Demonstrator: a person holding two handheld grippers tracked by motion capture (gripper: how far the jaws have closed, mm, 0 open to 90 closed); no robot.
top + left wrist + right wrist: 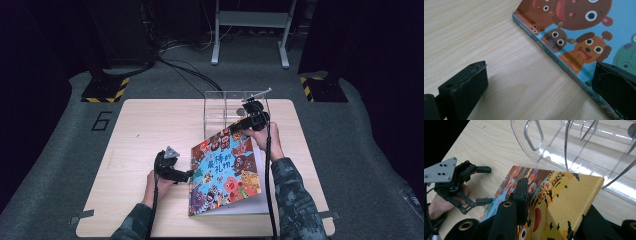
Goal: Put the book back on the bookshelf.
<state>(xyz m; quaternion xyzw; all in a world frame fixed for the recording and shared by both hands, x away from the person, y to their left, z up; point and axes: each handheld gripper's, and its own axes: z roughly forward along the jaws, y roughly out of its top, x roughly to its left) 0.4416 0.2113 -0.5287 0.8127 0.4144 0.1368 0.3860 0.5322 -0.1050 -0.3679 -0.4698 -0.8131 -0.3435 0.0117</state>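
Picture book [225, 172], colourful animal cover, lying on wooden table [140, 130], near-right part, tilted: far top corner lifted off the tabletop, near end resting down. Long axis running from near edge toward far right, pointing at clear plastic file rack [235, 107] standing just beyond the raised corner.

Right gripper [245, 125] clamped on that far corner, jaws pinching the cover from both faces; right gripper view shows one black pad [521, 195] flat on the cover, other jaw behind the book's edge. Closed on the book, holding it up.

Left gripper [187, 175] at the book's left long edge, about mid-length, low over the table. Jaws wide apart, holding nothing. Left gripper view: spine [549, 52] running diagonally between the two pads, right pad over the cover's edge, left pad on bare wood; contact with the book hard to tell.

Key relation: rack straight ahead of the lifted end, slots opening toward the book. Likely next: raise upright, spine down, slide into a slot. Right hand nearer to rack, left placed to steady the spine side. Risk: corner grip slipping as book swings vertical.
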